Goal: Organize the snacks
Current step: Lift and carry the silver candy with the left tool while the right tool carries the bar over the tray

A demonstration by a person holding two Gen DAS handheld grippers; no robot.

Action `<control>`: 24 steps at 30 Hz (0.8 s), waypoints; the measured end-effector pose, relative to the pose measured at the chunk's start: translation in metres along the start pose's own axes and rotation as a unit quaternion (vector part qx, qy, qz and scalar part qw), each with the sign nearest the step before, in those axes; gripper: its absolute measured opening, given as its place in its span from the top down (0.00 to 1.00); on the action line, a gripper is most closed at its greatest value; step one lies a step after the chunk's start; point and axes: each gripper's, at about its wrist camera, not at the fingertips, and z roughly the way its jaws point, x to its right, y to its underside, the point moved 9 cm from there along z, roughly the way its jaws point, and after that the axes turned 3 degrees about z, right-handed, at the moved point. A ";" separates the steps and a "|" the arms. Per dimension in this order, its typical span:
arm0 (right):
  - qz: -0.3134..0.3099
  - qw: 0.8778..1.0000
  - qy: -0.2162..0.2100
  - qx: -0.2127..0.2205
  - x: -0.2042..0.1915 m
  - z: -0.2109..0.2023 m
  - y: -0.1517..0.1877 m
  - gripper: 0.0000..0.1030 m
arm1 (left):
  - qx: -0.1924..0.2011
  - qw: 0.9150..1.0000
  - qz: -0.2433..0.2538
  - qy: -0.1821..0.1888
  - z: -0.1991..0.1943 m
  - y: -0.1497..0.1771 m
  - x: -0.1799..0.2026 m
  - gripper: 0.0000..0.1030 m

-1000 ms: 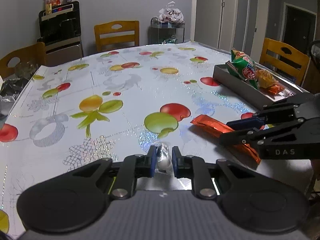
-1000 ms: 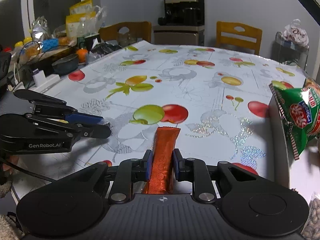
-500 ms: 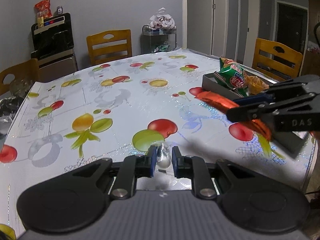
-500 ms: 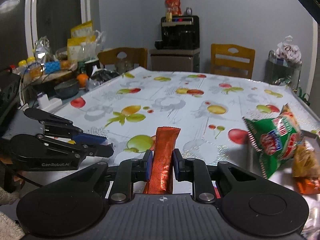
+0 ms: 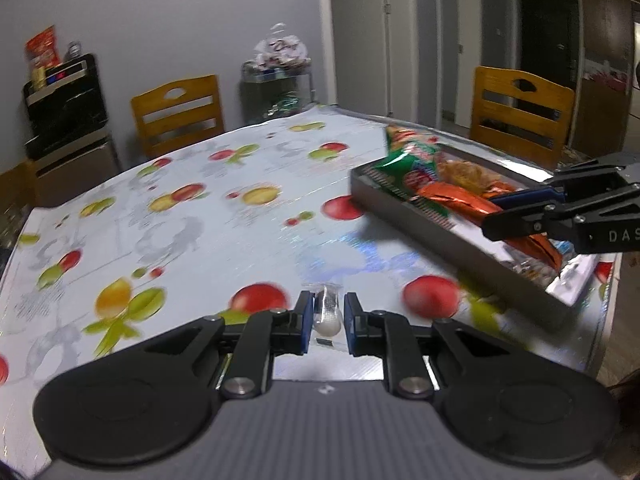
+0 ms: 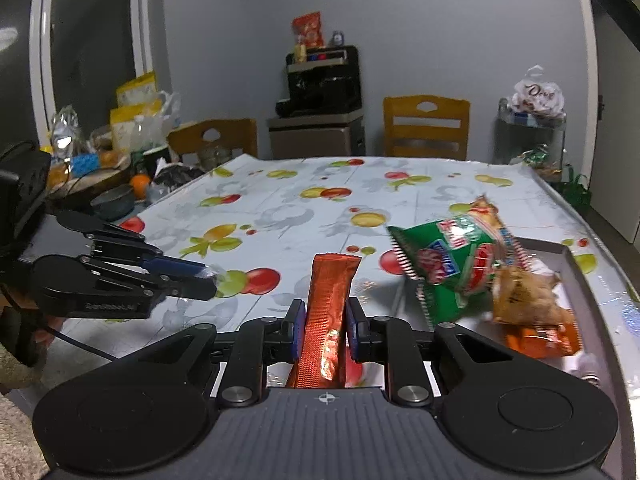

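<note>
The tray (image 5: 448,236), a shallow grey box near the table's right-hand edge, is the landmark here, and both hands carry a snack toward it. The right gripper (image 6: 320,322) has its jaws nearly closed on an orange stick pack (image 6: 326,312), clamped low so that most of the pack stands up and forward of the pads; in the left wrist view the pack already hangs over the tray's near half. The left gripper (image 5: 325,314) is pinched almost shut on a small clear-wrapped candy (image 5: 328,312) and sits short of the tray, over the fruit-print tablecloth (image 5: 180,216). Inside the tray, a green chip bag (image 6: 452,264) leans at the far end, with a yellowish snack packet (image 6: 520,292) and an orange packet (image 6: 540,338) beside it. To do this step well, I would lower the stick pack into the bare floor at the tray's near end, lay it flat along the wall rather than drop it on the green bag, and open only once it rests. The candy should follow into a free corner, since such a small piece could slip under the bags.
</note>
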 end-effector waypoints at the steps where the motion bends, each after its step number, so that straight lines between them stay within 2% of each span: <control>1: 0.001 1.000 -0.001 0.002 0.003 -0.002 0.000 0.78 | 0.001 1.000 0.005 0.005 0.003 -0.004 0.006 0.87; 19: 0.054 0.997 0.041 0.038 0.081 -0.043 0.013 0.78 | 0.029 0.993 0.091 0.071 0.047 -0.080 0.112 0.87; 24: 0.070 0.995 0.055 0.043 0.101 -0.051 0.019 0.78 | 0.022 0.991 0.093 0.097 0.065 -0.090 0.138 0.87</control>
